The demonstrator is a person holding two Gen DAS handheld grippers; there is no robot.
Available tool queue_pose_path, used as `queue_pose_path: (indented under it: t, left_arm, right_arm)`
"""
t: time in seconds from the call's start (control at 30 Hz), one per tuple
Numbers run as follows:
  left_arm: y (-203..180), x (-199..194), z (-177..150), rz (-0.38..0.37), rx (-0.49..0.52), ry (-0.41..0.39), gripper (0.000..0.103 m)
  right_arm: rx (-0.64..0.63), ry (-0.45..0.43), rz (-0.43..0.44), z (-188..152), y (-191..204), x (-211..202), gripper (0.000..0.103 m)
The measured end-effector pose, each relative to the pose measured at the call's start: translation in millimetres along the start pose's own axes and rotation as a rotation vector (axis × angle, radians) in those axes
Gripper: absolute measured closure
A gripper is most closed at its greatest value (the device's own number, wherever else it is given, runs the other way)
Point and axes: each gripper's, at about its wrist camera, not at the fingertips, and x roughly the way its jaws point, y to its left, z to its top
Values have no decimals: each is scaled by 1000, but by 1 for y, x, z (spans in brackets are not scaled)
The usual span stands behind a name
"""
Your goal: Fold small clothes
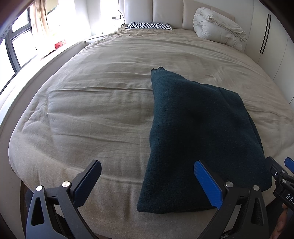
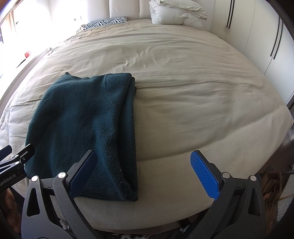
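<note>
Lying flat on the near part of the bed (image 1: 91, 110), a dark green sweater (image 1: 193, 128) is folded into a narrow, long shape with one sleeve end or corner poking out at its far left. Both grippers are held just above the near edge of the bed, side by side.

The left gripper (image 1: 148, 181) is spread wide and grasps nothing. Its right finger sits over the near edge of the sweater; its left finger sits over bare bedcover, beside the garment. Whether the right finger touches the cloth cannot be told.

The right gripper (image 2: 142, 171) is likewise released and empty. Its left finger overlaps the near edge of the sweater in view, and its right finger is over bare bedcover, well apart from the garment.

Each camera shows only part of the other gripper at the frame edge. The near hem of the sweater is partly hidden behind the fingers. A rolled white duvet (image 2: 176, 14) and a zebra-print pillow (image 1: 148, 25) lie at the headboard.
</note>
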Motion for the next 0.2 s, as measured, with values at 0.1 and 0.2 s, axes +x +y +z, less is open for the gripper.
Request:
queue_pose_path:
  t: [0.1, 0.2]
  left_arm:
    - [2, 3, -1, -13, -6, 5, 0]
    - [1, 1, -1, -6, 2, -7, 0]
  right_arm:
    - [1, 0, 0, -1, 1, 0, 0]
    - [1, 0, 1, -2, 2, 0, 0]
